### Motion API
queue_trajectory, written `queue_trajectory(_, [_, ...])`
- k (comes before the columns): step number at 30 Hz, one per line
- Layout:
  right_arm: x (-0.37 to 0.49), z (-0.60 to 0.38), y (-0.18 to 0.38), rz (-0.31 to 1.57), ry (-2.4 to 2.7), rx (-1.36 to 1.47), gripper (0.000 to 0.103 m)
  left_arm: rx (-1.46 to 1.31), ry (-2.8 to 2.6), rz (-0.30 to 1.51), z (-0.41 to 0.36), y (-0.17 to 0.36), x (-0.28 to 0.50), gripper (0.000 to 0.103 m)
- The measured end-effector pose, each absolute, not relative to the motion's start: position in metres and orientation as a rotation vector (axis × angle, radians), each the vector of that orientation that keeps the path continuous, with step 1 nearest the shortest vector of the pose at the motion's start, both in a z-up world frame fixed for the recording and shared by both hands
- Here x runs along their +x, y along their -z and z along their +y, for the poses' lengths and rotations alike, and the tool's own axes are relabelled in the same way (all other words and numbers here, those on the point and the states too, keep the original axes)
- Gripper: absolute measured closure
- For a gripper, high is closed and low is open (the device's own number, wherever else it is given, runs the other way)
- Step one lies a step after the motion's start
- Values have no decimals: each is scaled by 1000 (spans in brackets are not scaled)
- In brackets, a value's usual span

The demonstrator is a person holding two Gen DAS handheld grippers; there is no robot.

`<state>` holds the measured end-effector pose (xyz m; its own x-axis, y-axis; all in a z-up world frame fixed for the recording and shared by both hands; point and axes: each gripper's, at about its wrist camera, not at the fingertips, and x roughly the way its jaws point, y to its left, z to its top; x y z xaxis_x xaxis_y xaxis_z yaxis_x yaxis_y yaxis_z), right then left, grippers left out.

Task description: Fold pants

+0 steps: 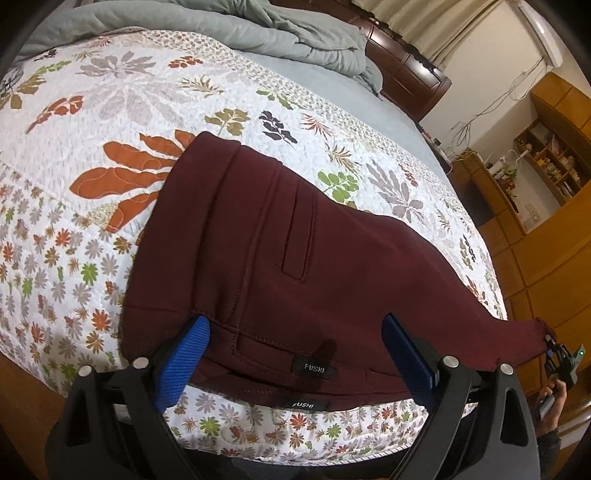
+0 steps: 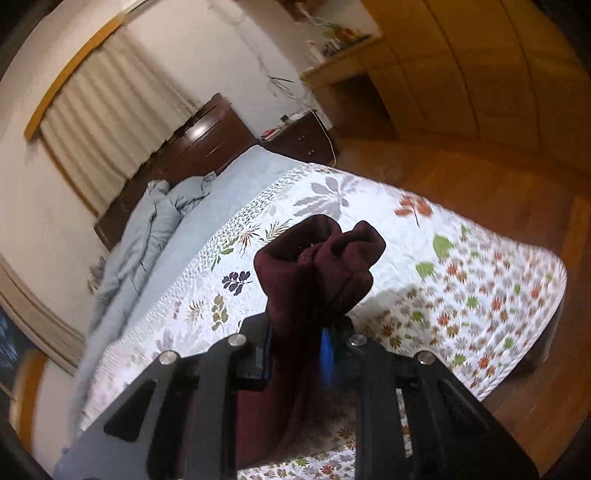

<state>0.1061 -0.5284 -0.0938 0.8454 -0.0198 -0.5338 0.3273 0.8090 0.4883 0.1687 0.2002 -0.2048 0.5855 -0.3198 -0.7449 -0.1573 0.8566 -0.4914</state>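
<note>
Dark maroon pants (image 1: 266,221) lie on the quilted bed, waistband nearest me, with two black "FUSHI" labels showing. My left gripper (image 1: 295,325) hovers open over the waistband, its blue pads (image 1: 192,343) wide apart on either side of it and not pressing the cloth. The leg end stretches off to the right, where my right gripper (image 1: 554,347) holds it up off the bed. In the right wrist view the right gripper (image 2: 297,332) is shut on the bunched pants cuffs (image 2: 321,254), which stick up between its fingers above the bed.
The floral quilt (image 1: 92,122) covers the near half of the bed, with a grey duvet (image 1: 295,33) heaped at the head. A dark wooden headboard (image 1: 406,70), wooden cabinets (image 1: 546,258) and wood floor (image 2: 461,177) lie to the right. A person's hand (image 1: 554,398) grips the right tool.
</note>
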Motion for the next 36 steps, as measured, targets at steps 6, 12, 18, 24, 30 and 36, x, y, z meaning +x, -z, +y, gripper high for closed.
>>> queue_trajectory(6, [111,-495,69,538,208,443,84,-574,113,938,202,203,164,8])
queue_trajectory(12, [120,-459,48,522,203,311,84,-582,129,926,203,202,161,8])
queue_trajectory(18, [126,-420,36,514,186,184,84,-599,145,915,206,201,158,8])
queue_trajectory(24, [135,-383,30,516,158,85,84,-613,160,909,207,200,157,8])
queue_trajectory(30, [143,-341,29,522,125,-34,84,-622,172,906,209,201,157,8])
queue_trajectory(36, [152,-297,34,536,82,-148,84,-641,184,899,212,201,155,8])
